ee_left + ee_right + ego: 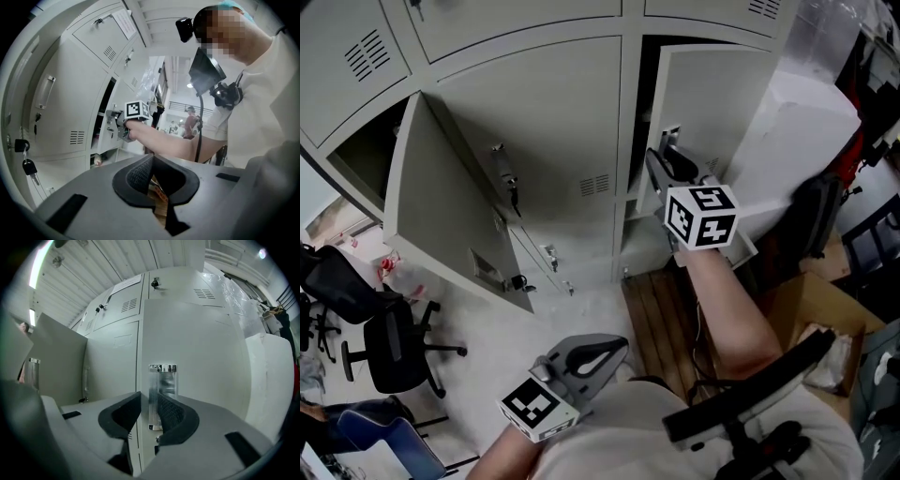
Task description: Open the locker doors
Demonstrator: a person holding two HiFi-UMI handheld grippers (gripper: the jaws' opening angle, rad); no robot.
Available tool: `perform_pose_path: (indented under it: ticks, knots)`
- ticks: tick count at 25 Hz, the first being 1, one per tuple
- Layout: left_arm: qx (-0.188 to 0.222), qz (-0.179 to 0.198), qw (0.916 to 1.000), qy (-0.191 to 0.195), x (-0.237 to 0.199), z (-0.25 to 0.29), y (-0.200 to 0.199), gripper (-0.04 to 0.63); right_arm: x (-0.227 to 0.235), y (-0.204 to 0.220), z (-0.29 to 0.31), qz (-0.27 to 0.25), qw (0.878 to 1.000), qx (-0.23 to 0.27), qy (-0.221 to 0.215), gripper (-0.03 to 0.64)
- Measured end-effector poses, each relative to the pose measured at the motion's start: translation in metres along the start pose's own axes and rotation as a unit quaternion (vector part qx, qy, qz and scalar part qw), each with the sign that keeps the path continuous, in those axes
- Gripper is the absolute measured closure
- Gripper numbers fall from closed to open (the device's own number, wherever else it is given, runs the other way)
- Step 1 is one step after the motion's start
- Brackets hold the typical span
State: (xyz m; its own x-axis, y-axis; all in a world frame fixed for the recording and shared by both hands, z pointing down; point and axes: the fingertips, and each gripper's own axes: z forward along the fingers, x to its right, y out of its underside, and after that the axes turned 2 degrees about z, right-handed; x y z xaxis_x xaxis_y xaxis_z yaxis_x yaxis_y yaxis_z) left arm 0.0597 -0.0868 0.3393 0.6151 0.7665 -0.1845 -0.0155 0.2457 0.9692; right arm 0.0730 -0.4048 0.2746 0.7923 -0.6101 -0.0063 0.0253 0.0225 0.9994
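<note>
Left tongs [621,347], nearest the head camera, are closed on nothing, well apart from the lockers [553,112]. Right tongs [150,398] stand partly apart astride the chrome handle [162,378] of the ajar locker door [201,362]: handle at 12 o'clock, long axis running 12 to 6, so these tongs are judged the ones to pull toward 6.
</note>
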Motion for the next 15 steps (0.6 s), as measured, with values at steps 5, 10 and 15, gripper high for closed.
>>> perform_pose_path:
  ticks: [5, 10, 15]
  knots:
    - [-0.004, 0.004, 0.9997, 0.024, 0.009, 0.005, 0.0, 0.584, 0.002, 0.002, -0.034, 0.003, 1.0, 0.004, -0.018, 0.514]
    - [-0.01, 0.003, 0.999, 0.043, 0.016, 0.014, 0.001, 0.584, 0.01, 0.003, -0.068, 0.012, 1.0, 0.01, -0.028, 0.514]
    - [-0.015, 0.005, 0.9982, 0.057, 0.024, 0.021, 0.004, 0.584, 0.019, 0.005, -0.095, 0.014, 1.0, 0.01, -0.019, 0.512]
